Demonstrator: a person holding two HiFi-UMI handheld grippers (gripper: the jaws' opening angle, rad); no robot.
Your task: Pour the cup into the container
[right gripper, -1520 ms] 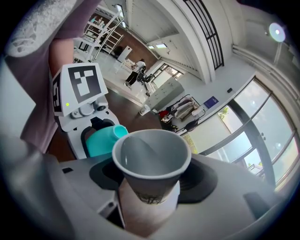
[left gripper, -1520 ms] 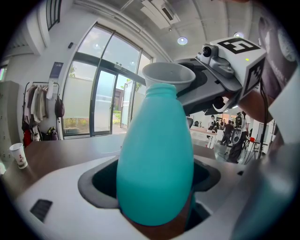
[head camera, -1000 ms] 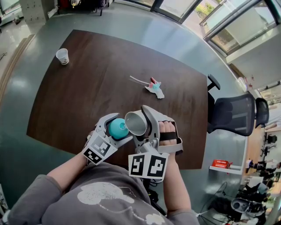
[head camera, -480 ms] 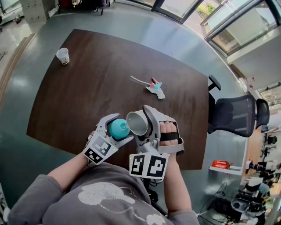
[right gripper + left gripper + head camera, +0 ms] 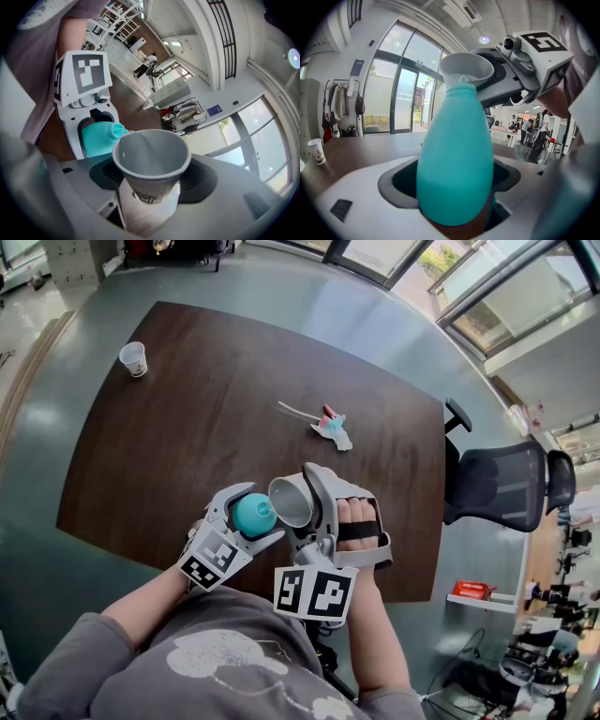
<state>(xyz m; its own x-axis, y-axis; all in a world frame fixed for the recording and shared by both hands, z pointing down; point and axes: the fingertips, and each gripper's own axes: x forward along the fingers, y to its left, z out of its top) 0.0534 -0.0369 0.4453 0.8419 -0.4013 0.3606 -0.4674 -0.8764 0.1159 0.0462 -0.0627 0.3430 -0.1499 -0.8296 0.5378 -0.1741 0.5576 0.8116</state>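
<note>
Your right gripper (image 5: pixel 149 190) grips the tilted cup (image 5: pixel 151 159) in its jaws; jaws of your left gripper (image 5: pixel 454 208) clamp the teal container (image 5: pixel 454 154).

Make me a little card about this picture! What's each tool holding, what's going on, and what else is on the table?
Left tool: shut on the teal bottle
Right tool: shut on the paper cup, tipped over
Happening: the cup's rim sits at the bottle's mouth, a pouring pose
Table: dark brown
Also on table: second paper cup at the far left corner; small colourful scrap near the middle
Beside table: black office chair
</note>
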